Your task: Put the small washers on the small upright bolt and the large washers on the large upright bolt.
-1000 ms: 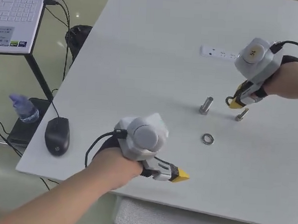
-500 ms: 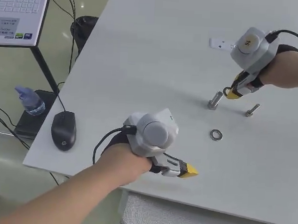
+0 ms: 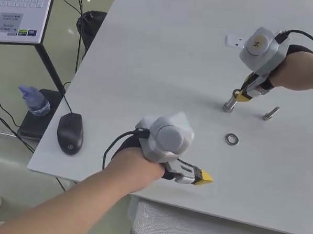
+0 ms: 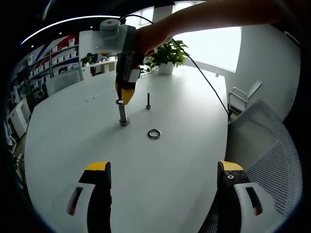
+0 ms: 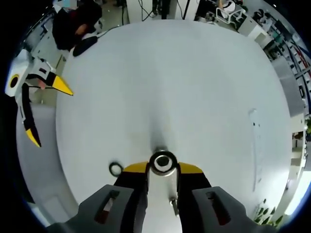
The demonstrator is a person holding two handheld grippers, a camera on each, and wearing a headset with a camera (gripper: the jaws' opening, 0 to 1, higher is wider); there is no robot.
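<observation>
White bench (image 3: 164,70) under me: my right gripper (image 3: 241,96), clamped on a washer (image 5: 163,162), has shifted over onto the big bolt (image 3: 230,105), so it looks ready to drop; my left gripper (image 3: 206,178) idles, jaws apart; another washer (image 3: 231,139) lies near

Grips the left gripper (image 3: 203,177) in the left hand (image 3: 133,165), with the bare forearm (image 3: 62,206) reaching in from the lower left of the head view and the wrist straight. Points its yellow-tipped jaws forward and to the right, nearly level, spread wide with nothing between them. Carries the right gripper (image 3: 240,95) in the right hand (image 3: 300,72), farther out, reaching in from the right edge. Tilts that gripper steeply down and toward the left, jaws closed on a washer (image 5: 163,162) pinched at the very tips and lying flat between them.
</observation>
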